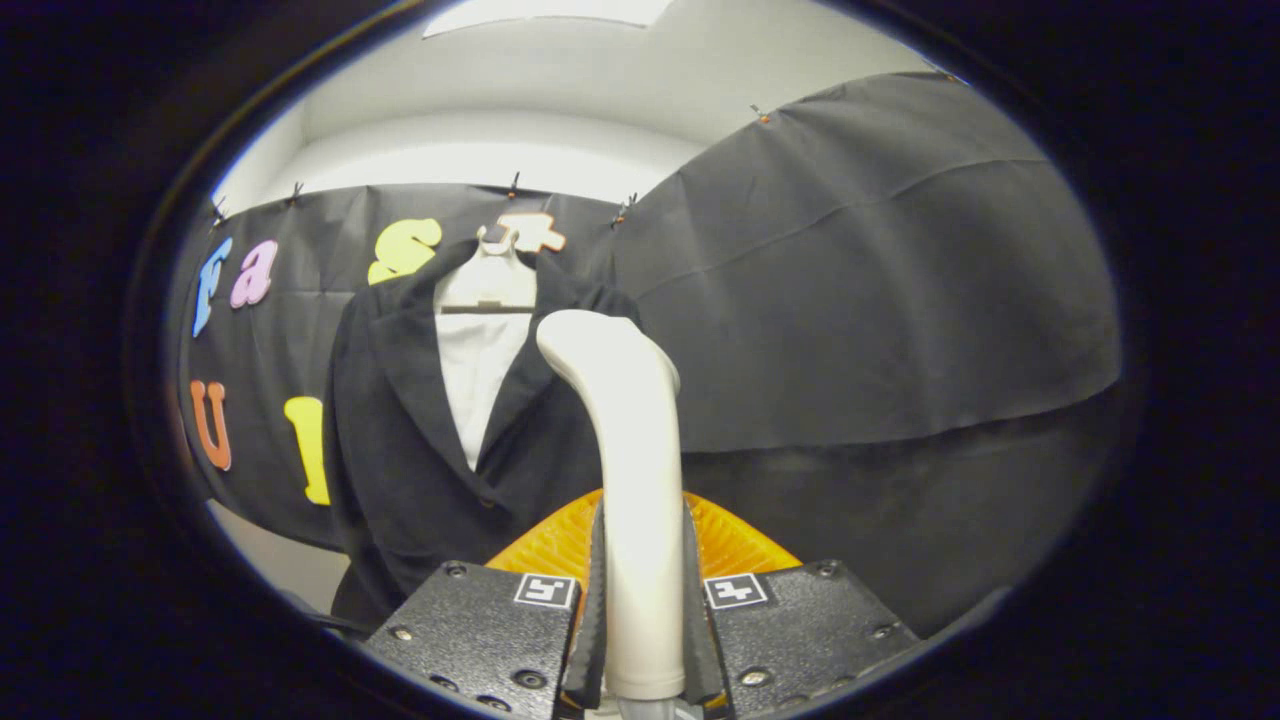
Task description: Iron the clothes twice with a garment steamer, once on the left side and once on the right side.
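Note:
My gripper (643, 620) is shut on the white garment steamer (628, 450), whose handle rises upright between the fingers and bends over at the top toward the clothes. A black jacket (420, 450) with a white lining (480, 375) hangs on a white hanger (490, 280) against the booth wall. It lies beyond the steamer and a little to its left. The steamer head (590, 345) stands in front of the jacket's right lapel; I cannot tell whether it touches the cloth. The steamer hides the jacket's right edge.
Black cloth (870, 280) covers the wall behind and to the right of the jacket. A light floor strip (270, 560) shows below the jacket's left side.

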`<state>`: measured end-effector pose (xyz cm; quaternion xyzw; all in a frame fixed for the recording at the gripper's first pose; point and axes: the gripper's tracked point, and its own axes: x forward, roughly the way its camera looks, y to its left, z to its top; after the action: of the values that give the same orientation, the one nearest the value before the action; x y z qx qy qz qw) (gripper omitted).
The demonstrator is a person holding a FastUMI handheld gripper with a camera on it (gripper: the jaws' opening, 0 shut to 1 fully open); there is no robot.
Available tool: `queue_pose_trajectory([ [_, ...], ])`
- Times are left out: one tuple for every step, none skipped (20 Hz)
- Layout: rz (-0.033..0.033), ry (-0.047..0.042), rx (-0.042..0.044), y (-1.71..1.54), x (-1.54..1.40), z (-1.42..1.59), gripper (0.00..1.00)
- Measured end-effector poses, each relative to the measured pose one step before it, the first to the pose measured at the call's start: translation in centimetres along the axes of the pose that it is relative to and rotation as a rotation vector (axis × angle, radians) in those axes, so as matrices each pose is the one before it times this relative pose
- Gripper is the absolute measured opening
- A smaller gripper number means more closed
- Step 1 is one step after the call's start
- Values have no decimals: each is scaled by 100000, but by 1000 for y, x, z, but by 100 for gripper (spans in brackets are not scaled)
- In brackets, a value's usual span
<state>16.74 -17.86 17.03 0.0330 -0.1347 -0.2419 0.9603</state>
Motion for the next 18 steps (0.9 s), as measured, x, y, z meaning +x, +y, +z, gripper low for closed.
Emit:
queue_pose_trajectory([
  [478,-1821,-80,158,802,680,34],
  [84,-2022,-190,25,713,927,34],
  [-32,-1767,93,-122,839,939,34],
  [584,-1594,617,66,721,892,34],
  [962,-1214,687,196,611,776,34],
  [1088,-1389,334,202,629,644,34],
  [702,-1047,-98,-130,483,372,34],
  [973,-568,-350,124,663,299,34],
  [966,-3,13,306,636,139,34],
  [1224,277,158,278,477,0,34],
  [1136,267,87,384,413,-13,34],
  [826,149,-356,189,392,-89,34],
  [750,-285,-342,250,400,-58,34],
  [862,-644,-496,306,152,178,34],
  [675,-916,-54,254,176,227,34],
  [378,-484,-327,202,425,-37,34],
  [53,34,-685,168,311,-179,34],
  [-529,310,-349,4,356,-198,34],
])
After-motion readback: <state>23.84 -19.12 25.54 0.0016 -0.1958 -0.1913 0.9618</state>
